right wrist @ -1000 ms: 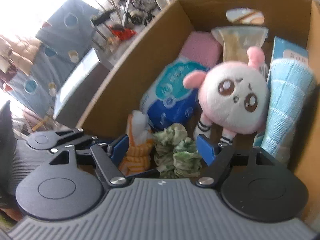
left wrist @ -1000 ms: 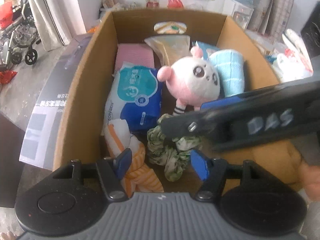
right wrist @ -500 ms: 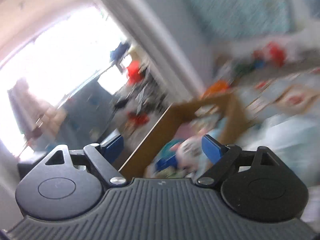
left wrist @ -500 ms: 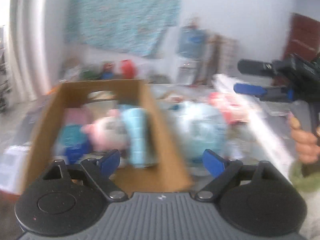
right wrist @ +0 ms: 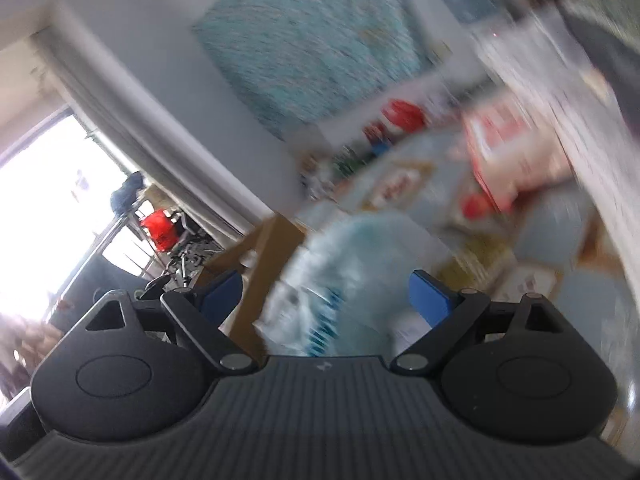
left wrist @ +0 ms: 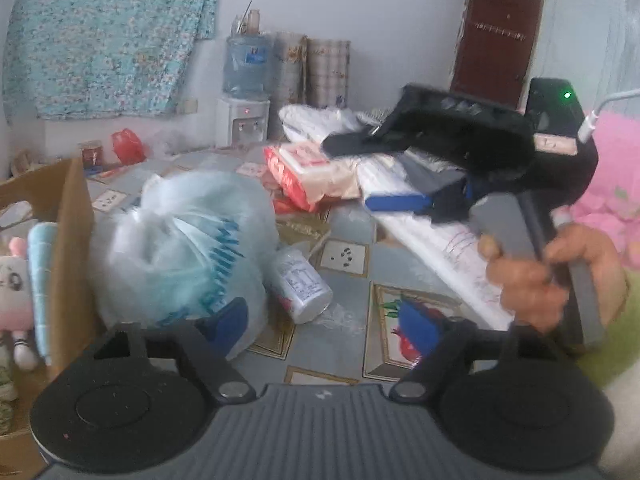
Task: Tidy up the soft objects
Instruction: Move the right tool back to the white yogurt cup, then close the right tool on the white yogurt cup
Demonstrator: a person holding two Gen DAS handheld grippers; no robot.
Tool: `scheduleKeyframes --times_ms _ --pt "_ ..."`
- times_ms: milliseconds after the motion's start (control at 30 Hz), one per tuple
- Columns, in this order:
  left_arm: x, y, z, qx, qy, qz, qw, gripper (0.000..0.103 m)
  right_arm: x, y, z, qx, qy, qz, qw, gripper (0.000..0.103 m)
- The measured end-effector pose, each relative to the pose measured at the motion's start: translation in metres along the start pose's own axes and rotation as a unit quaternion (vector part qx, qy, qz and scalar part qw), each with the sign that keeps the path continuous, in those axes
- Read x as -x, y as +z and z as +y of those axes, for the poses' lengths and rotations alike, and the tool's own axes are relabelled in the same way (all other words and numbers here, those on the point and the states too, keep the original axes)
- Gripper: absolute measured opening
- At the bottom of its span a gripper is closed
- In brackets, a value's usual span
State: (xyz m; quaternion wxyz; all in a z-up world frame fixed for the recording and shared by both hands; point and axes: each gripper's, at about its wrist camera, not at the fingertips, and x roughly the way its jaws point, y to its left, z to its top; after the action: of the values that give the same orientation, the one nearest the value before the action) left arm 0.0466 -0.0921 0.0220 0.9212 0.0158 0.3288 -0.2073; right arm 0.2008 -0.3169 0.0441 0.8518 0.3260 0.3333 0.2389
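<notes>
- Left gripper (left wrist: 324,322): jaws spread wide, nothing between the blue pads; it hangs above the patterned floor (left wrist: 344,344), beside the cardboard box.
- Right gripper (right wrist: 325,294): jaws wide apart in its own view, nothing held. That view is heavily motion-blurred.
- Left view shows the right gripper (left wrist: 376,172) up at right, held by a hand (left wrist: 552,272) on its grey handle; fingertips blurred.
- Cardboard box (left wrist: 70,240) at left edge, only its right wall and a strip of the inside showing. Inside: pink-and-white plush toy (left wrist: 14,284) and a rolled light-blue towel (left wrist: 40,276) against the wall.
- Clear plastic bag (left wrist: 180,252) with blue-and-white soft packs lies on the floor, touching the box's outer wall.
- White bottle (left wrist: 300,284) lies on its side just beside the bag.
- Red-and-white packet (left wrist: 312,176) lies farther back on the floor.
- Water dispenser (left wrist: 244,96) stands at the back wall.
</notes>
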Motion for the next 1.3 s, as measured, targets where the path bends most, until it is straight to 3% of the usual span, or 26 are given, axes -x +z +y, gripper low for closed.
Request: scheduleKeyframes --times_ms 100,200,300,600,867,1033,1300 --pt "-0.026 -0.001 -0.004 0.003 -0.006 0.015 0.9999 0.066 -0.025 -0.018 -0.029 -0.050 -0.013 0.015 0.999 0.076" --pt "-0.048 0.001 -0.005 0.008 -0.007 0.021 0.9997 0.060 -0.046 -0.025 -0.052 -0.084 -0.021 0.018 0.996 0.063" --pt "-0.066 0.004 -0.002 0.015 -0.003 0.028 0.9995 0.051 -0.062 -0.027 -0.071 -0.113 -0.030 0.029 0.993 0.057" --pt "-0.102 0.011 0.008 0.051 0.015 0.054 0.9971 0.051 -0.100 -0.030 -0.098 -0.190 -0.028 0.087 0.978 0.061" --pt "-0.113 0.014 0.012 0.052 0.029 0.049 0.9970 0.046 -0.122 -0.027 -0.097 -0.217 0.000 0.127 0.968 0.063" --pt "-0.116 0.015 0.004 0.033 0.028 0.045 0.9981 0.046 -0.126 -0.026 -0.090 -0.208 -0.003 0.122 0.971 0.066" --pt "-0.110 0.012 -0.006 0.008 0.017 0.034 0.9992 0.045 -0.102 -0.040 -0.097 -0.211 0.033 0.088 0.973 0.064"
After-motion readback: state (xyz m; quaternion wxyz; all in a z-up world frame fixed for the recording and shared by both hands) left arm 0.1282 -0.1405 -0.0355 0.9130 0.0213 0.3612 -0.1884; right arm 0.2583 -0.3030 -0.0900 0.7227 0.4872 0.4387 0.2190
